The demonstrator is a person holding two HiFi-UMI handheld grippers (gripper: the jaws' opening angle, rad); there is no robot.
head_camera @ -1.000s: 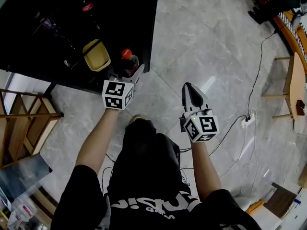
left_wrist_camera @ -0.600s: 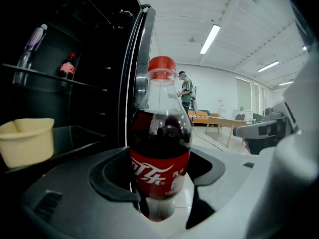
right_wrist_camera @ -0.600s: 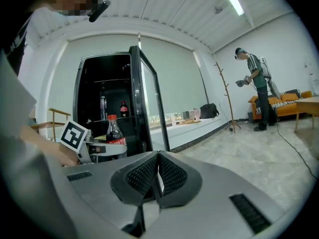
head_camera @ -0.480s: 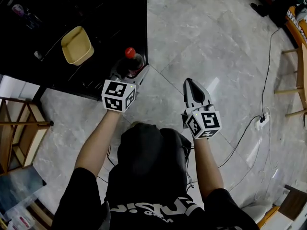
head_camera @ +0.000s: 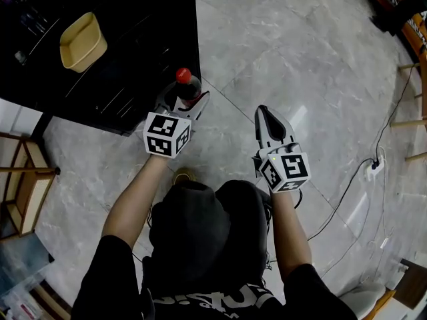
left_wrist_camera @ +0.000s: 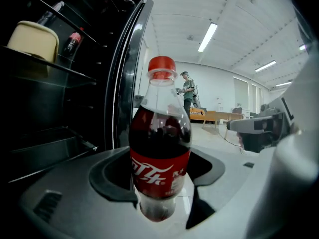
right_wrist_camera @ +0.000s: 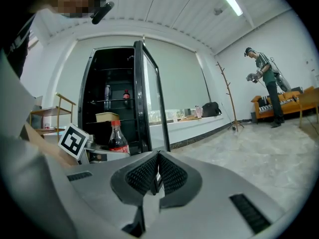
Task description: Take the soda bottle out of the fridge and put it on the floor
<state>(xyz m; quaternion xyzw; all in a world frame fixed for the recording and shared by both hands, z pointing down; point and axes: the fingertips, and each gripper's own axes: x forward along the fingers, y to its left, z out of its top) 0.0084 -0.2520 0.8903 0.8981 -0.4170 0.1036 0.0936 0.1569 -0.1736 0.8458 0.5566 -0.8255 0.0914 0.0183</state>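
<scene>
Red-capped soda bottle (head_camera: 187, 85), clamped in the left gripper (head_camera: 189, 103), has sunk just outside the fridge (head_camera: 133, 65); floor (head_camera: 300, 59) next. Right gripper (head_camera: 265, 114) pinched shut, empty.

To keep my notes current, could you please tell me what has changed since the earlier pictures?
The left claw has carried the soda bottle out toward the fridge edge, away from the yellow container. Its grip on the bottle is unchanged; the right claw stays shut and empty.
</scene>
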